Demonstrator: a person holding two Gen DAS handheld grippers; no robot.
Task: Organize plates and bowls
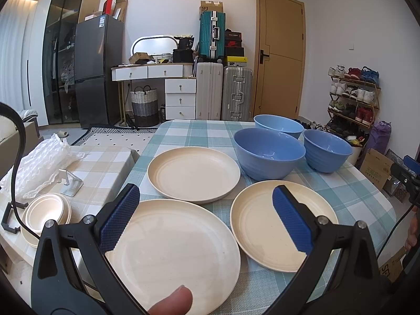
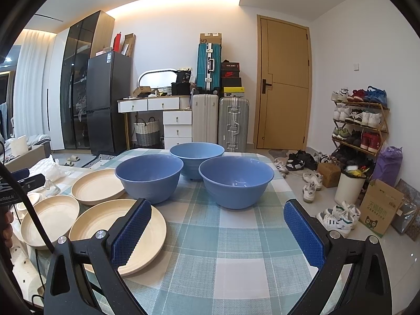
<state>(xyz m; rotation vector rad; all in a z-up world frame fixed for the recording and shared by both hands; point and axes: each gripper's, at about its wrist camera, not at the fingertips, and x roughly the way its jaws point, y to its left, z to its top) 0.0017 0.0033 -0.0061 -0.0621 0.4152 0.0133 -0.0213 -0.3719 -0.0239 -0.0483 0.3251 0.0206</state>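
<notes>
Three cream plates lie on the checked tablecloth (image 1: 199, 134): a near-left plate (image 1: 178, 260), a near-right plate (image 1: 265, 225) and a far plate (image 1: 194, 174). Three blue bowls stand behind them: a front bowl (image 1: 269, 153), a right bowl (image 1: 326, 151) and a back bowl (image 1: 278, 124). My left gripper (image 1: 207, 218) is open and empty, above the two near plates. My right gripper (image 2: 218, 233) is open and empty over bare cloth (image 2: 223, 236), in front of the bowls (image 2: 236, 181), with a plate (image 2: 155, 233) under its left finger.
A lower side table on the left holds stacked cream bowls (image 1: 47, 215), bubble wrap (image 1: 39, 162) and a metal stand (image 1: 71, 183). Right of the table are a shoe rack (image 2: 359, 120), cardboard boxes (image 2: 380, 207) and loose shoes (image 2: 338, 218) on the floor.
</notes>
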